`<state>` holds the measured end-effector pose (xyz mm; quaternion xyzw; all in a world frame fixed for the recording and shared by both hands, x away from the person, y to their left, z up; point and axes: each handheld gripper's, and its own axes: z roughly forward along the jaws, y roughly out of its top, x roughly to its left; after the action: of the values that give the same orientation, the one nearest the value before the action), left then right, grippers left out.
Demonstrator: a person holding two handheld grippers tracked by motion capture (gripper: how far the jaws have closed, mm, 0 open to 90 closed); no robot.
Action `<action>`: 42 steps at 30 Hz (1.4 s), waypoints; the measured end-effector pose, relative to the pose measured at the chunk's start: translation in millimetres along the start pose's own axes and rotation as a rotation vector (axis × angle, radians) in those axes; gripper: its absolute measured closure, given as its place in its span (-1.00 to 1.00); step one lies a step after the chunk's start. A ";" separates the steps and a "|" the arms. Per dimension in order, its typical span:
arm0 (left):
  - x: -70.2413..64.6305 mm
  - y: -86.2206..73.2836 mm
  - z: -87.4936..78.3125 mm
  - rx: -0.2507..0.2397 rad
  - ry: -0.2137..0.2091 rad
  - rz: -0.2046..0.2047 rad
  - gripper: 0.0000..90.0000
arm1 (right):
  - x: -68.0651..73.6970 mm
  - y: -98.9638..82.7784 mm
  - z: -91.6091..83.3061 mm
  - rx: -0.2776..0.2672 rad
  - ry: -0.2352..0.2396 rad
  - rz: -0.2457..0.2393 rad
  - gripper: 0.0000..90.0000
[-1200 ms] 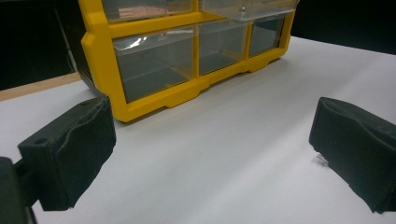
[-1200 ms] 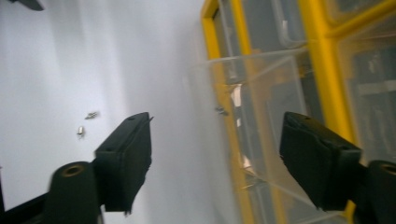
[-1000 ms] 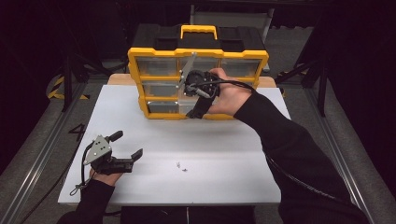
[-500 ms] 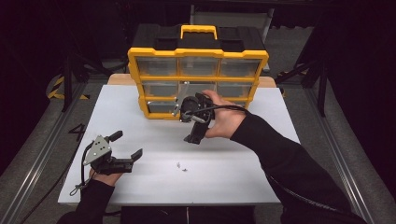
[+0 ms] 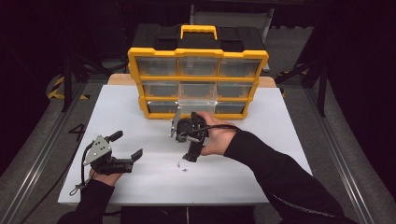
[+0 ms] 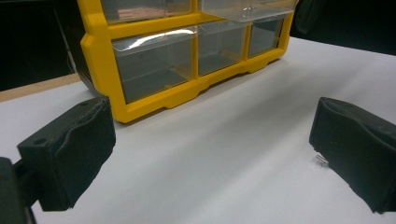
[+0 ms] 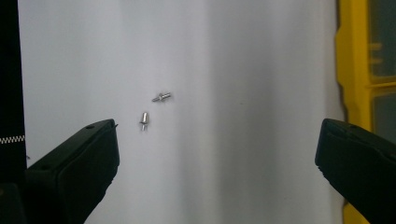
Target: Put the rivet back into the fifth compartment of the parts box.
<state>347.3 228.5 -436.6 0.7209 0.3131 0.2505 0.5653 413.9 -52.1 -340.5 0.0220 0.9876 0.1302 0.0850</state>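
The yellow organiser [image 5: 198,77] stands at the far side of my white desk [image 5: 280,154], 9 clear drawers in 3 rows, and its bottom middle drawer [image 5: 197,105] sticks out toward me. Well short of the organiser, on my near left, my left tool [image 5: 126,145] rests low over the desk with its jaws wide apart and nothing between them. My right tool [image 5: 188,157] points down just in front of that drawer; its jaws have just been opening, now stand as wide as they go, and grip nothing. Nearer me than the organiser, right under the right tool, lie 2 small metal pins [image 7: 153,109], close together but apart. I judge them light, hard and slick, likely to roll or skip away. I would pinch 1 across its shank, pads square to it and touching the desk.
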 end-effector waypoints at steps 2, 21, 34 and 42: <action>-0.1 -0.1 -0.1 -0.002 0.002 -0.002 -0.97 | 2.8 -1.2 7.0 0.004 0.005 0.000 -0.99; 0.5 0.1 -0.7 -0.001 0.001 -0.002 -0.97 | 27.7 -5.5 68.1 0.100 0.087 -0.006 -0.95; 0.4 0.0 -0.2 0.001 0.002 -0.001 -0.97 | 36.0 -3.8 81.7 0.129 0.129 -0.017 -0.66; 0.3 0.0 -0.4 0.000 0.004 0.000 -0.97 | 38.3 -1.6 81.7 0.128 0.149 -0.020 0.16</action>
<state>347.2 229.0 -436.5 0.7205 0.3141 0.2521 0.5645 390.3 -30.4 -424.9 0.0075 0.9977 0.0672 0.0113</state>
